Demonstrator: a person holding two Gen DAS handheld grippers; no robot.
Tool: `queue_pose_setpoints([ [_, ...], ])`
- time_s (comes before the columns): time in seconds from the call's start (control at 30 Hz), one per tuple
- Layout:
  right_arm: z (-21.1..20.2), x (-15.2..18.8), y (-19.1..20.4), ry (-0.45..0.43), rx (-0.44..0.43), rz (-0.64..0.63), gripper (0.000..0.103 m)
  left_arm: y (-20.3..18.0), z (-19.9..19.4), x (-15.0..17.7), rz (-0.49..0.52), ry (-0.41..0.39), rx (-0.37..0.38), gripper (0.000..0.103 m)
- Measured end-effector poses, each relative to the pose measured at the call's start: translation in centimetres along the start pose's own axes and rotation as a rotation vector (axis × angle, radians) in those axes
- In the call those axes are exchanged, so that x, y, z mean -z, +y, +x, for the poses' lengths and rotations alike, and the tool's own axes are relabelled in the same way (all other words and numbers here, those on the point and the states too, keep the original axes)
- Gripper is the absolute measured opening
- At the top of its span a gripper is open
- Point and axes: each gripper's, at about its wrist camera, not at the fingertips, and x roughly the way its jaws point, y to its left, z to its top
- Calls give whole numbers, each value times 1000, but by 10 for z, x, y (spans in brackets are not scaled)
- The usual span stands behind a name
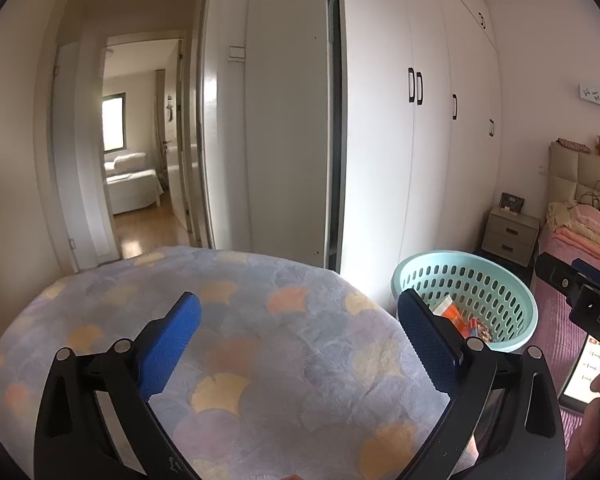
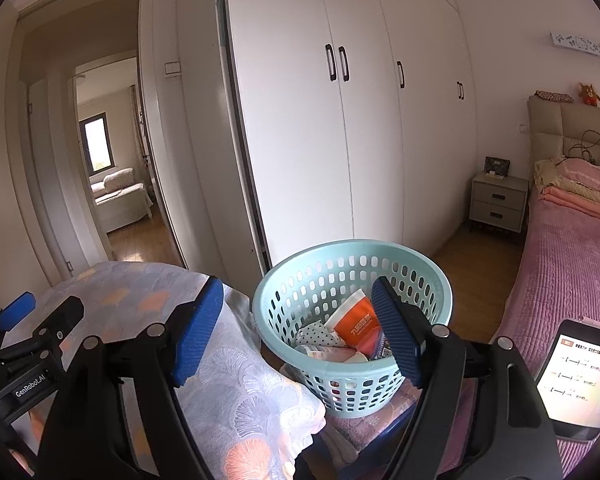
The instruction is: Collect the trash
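Both grippers gaping wide, empty: left gripper [image 1: 300, 340] hovering over patterned cloth [image 1: 260, 320]; right gripper [image 2: 298, 328] facing basket [image 2: 284, 280] holding orange packet [image 2: 360, 326]; advise scanning cloth edges for remaining trash

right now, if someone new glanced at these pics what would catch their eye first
The mint-green perforated basket, sitting between the floral-covered surface and the pink bed, already holds trash, most visibly an orange-and-white packet. Both grippers, left and right, are wide open and empty. A lit phone lies on the bed at the right.
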Motion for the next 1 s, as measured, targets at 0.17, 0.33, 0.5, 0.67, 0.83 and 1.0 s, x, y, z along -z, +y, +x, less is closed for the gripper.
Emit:
queue_pose_setpoints([
  [0.17, 0, 0, 0, 3, -3, -2, 73, -1, 0, -1, -5, 1, 4, 95],
  [0.33, -1, 0, 1, 3, -4, -5, 73, -1, 0, -1, -5, 1, 4, 95],
  [0.5, 0, 1, 1, 1, -1, -6, 73, -1, 0, 0, -6, 0, 6, 95],
  [0.67, 0, 2, -1, 3, 2, -4, 73, -1, 0, 0, -6, 0, 5, 95],
  [0.83, 0, 2, -1, 3, 2, -5, 73, -1, 0, 0, -7, -1, 6, 95],
  [1.0, 0, 2, 0, 2, 3, -6, 73, -2, 0, 0, -8, -1, 6, 95],
])
